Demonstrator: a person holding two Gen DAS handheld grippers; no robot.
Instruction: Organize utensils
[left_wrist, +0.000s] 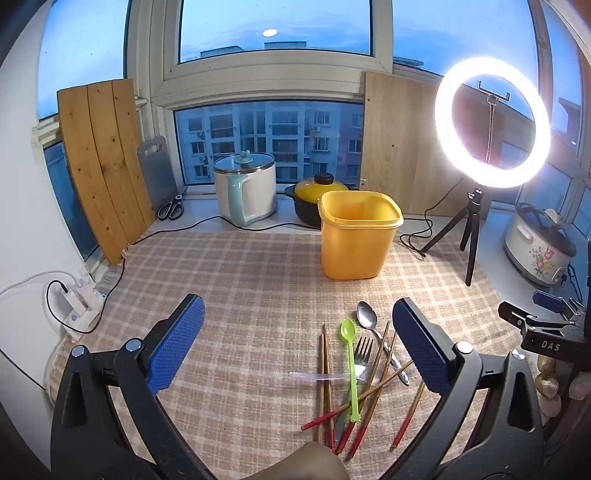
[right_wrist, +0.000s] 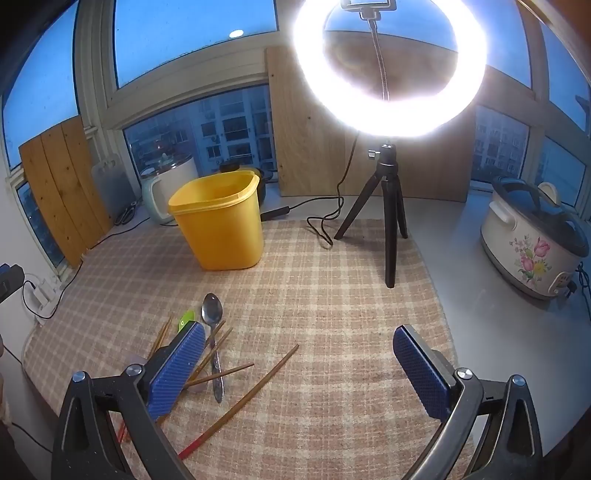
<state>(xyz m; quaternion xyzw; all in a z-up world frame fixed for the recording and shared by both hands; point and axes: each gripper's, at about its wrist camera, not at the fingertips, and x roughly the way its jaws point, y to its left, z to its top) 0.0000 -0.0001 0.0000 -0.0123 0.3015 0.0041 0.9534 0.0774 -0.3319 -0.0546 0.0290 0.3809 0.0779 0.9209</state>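
A pile of utensils lies on the checked cloth: a green plastic spoon (left_wrist: 350, 363), a metal spoon (left_wrist: 367, 318), a metal fork (left_wrist: 362, 354), a clear plastic spoon (left_wrist: 317, 376) and several red-tipped wooden chopsticks (left_wrist: 369, 402). A yellow plastic bin (left_wrist: 356, 236) stands upright behind them, open at the top. My left gripper (left_wrist: 297, 345) is open and empty, with the pile just inside its right finger. My right gripper (right_wrist: 299, 365) is open and empty; the metal spoon (right_wrist: 212, 325) and chopsticks (right_wrist: 240, 402) lie by its left finger. The bin (right_wrist: 221, 225) stands far left.
A ring light on a black tripod (left_wrist: 472, 236) stands right of the bin, its cable trailing on the cloth. A flowered rice cooker (right_wrist: 535, 247) sits at the right. A white pot (left_wrist: 245, 192), a yellow-lidded black pot (left_wrist: 314, 199), scissors and wooden boards line the windowsill.
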